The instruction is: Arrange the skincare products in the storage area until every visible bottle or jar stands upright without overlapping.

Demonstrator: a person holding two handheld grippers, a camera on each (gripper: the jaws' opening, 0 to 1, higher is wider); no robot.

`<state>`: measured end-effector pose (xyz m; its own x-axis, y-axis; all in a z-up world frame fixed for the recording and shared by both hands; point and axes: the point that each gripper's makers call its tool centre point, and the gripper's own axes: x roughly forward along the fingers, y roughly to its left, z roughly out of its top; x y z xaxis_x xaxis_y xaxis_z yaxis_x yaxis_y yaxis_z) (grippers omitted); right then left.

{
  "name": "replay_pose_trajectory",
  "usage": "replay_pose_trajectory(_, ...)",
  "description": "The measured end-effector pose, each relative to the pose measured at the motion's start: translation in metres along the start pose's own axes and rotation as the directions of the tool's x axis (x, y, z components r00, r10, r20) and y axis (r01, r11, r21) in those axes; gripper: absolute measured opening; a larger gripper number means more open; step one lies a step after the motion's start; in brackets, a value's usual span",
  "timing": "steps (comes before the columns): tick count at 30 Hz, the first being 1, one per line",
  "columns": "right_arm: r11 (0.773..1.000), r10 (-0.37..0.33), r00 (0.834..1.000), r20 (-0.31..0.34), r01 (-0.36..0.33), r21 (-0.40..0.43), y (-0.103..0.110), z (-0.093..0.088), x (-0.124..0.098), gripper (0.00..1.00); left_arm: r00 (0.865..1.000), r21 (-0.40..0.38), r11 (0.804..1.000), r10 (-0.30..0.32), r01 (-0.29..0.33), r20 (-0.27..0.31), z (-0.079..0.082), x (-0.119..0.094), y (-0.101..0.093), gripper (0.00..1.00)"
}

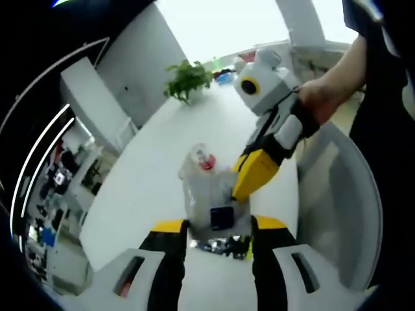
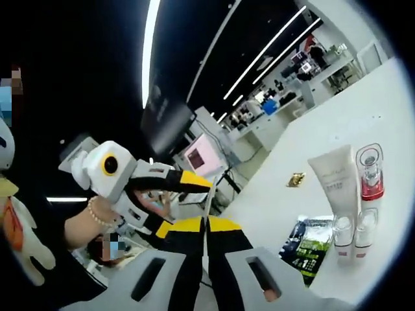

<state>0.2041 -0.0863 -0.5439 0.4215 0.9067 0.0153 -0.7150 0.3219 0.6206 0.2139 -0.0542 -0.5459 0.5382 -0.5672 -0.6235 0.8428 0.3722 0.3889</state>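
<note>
Left gripper view: white table (image 1: 149, 168) running far toward a potted plant (image 1: 188, 79) at its far end. Left gripper (image 1: 217, 228) low in the view, jaws apart, a clear bag (image 1: 204, 188) between them; whether they touch the bag, cannot tell. Something with a red cap (image 1: 206, 161) shows through the plastic near the bag's top, and a dark square item (image 1: 222, 217) lower down. Right gripper (image 1: 249, 178) comes in from the right, held in a hand (image 1: 321, 97), its yellow tip at the bag's right side; grip on the bag cannot be told here.

Right gripper view: left gripper (image 2: 188, 184) at left, held in a hand with a bead bracelet (image 2: 96, 212). Right gripper (image 2: 205, 227) at centre bottom, jaws pressed together with only a thin line between. To the right on the table (image 2: 363, 103): a small gold item (image 2: 296, 179), a dark green packet (image 2: 305, 249) lying flat, a white tube (image 2: 337, 188) standing on its cap, and just right of it a clear bottle with a red band (image 2: 370, 175), upright.
</note>
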Motion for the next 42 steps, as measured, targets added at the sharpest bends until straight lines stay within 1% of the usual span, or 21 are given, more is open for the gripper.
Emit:
replay_pose_trajectory(4,1.000,-0.015,0.999,0.029,0.014,0.015,0.000,0.002,0.001,0.01,0.997,-0.136,0.991,0.004,0.006,0.071,-0.002,-0.006,0.000,0.56)
replay_pose_trajectory(6,0.999,-0.009,0.999,0.052,0.007,0.037,0.003,0.005,0.003,0.01,0.992,-0.245,0.969,0.009,0.022,0.128,-0.006,-0.010,0.003,0.58)
replay_pose_trajectory(8,0.998,-0.005,0.996,0.084,-0.001,0.069,0.006,0.007,0.004,0.01,0.981,-0.385,0.921,0.021,0.055,0.191,-0.009,-0.015,0.005,0.60)
replay_pose_trajectory(10,0.995,-0.003,0.993,0.117,-0.009,0.104,0.009,0.009,0.006,0.01,0.958,-0.516,0.850,0.053,0.104,0.282,-0.004,-0.021,0.007,0.64)
replay_pose_trajectory(12,0.988,-0.005,0.987,0.159,-0.020,0.156,0.013,0.010,0.009,0.01,0.912,-0.643,0.737,0.093,0.207,0.400,0.007,-0.031,0.007,0.62)
replay_pose_trajectory(13,0.983,-0.001,0.983,0.181,-0.033,0.182,0.016,0.010,0.010,0.01,0.869,-0.698,0.655,0.124,0.290,0.478,0.011,-0.038,0.010,0.59)
replay_pose_trajectory(15,0.974,0.003,0.977,0.211,-0.050,0.219,0.020,0.009,0.012,0.01,0.812,-0.747,0.535,0.176,0.395,0.556,0.013,-0.047,0.014,0.47)
replay_pose_trajectory(17,0.962,0.006,0.969,0.247,-0.073,0.262,0.023,0.009,0.015,0.01,0.760,-0.748,0.463,0.211,0.476,0.614,0.012,-0.053,0.011,0.38)
replay_pose_trajectory(18,0.958,0.005,0.966,0.257,-0.079,0.276,0.026,0.007,0.017,0.01,0.766,-0.750,0.466,0.207,0.469,0.608,0.009,-0.051,0.009,0.37)
replay_pose_trajectory(20,0.957,0.003,0.968,0.252,-0.076,0.279,0.028,0.003,0.020,0.01,0.801,-0.768,0.468,0.186,0.438,0.570,-0.004,-0.044,-0.002,0.36)
replay_pose_trajectory(22,0.958,0.003,0.970,0.244,-0.073,0.278,0.031,-0.002,0.024,0.01,0.815,-0.778,0.449,0.166,0.439,0.555,-0.011,-0.039,-0.009,0.35)
replay_pose_trajectory(24,0.956,0.002,0.970,0.243,-0.074,0.285,0.031,-0.004,0.025,0.01,0.807,-0.785,0.419,0.176,0.456,0.563,-0.015,-0.039,-0.010,0.30)
replay_pose_trajectory(26,0.952,-0.002,0.969,0.248,-0.074,0.298,0.032,-0.006,0.027,0.01,0.787,-0.786,0.392,0.208,0.477,0.581,-0.017,-0.042,-0.006,0.24)
replay_pose_trajectory(29,0.947,-0.007,0.968,0.250,-0.074,0.311,0.032,-0.007,0.028,0.01,0.797,-0.801,0.381,0.219,0.462,0.563,-0.023,-0.040,-0.007,0.18)
replay_pose_trajectory(32,0.948,-0.012,0.968,0.249,-0.069,0.312,0.032,-0.008,0.030,0.01,0.790,-0.799,0.362,0.218,0.480,0.574,-0.023,-0.041,-0.008,0.12)
replay_pose_trajectory(34,0.947,-0.015,0.969,0.246,-0.065,0.314,0.031,-0.010,0.033,0.01,0.791,-0.801,0.361,0.221,0.477,0.570,-0.024,-0.040,-0.010,0.04)
replay_pose_trajectory(38,0.953,-0.036,0.973,0.229,-0.035,0.301,0.029,-0.014,0.036,0.01,0.791,-0.824,0.337,0.271,0.456,0.549,-0.029,-0.042,-0.005,0.04)
replay_pose_trajectory(39,0.956,-0.038,0.975,0.218,-0.028,0.293,0.029,-0.016,0.037,0.01,0.790,-0.827,0.327,0.278,0.458,0.547,-0.032,-0.044,-0.003,0.03)
replay_pose_trajectory(40,0.965,-0.030,0.978,0.209,-0.026,0.262,0.031,-0.017,0.038,0.02,0.793,-0.834,0.285,0.276,0.472,0.543,-0.034,-0.045,-0.004,0.02)
replay_pose_trajectory(41,0.969,-0.037,0.980,0.197,-0.013,0.247,0.031,-0.019,0.040,0.03,0.792,-0.835,0.272,0.275,0.479,0.544,-0.035,-0.046,-0.004,0.02)
replay_pose_trajectory(42,0.976,-0.042,0.984,0.172,0.003,0.220,0.030,-0.023,0.042,0.05,0.786,-0.833,0.246,0.281,0.495,0.550,-0.037,-0.049,-0.003,0.01)
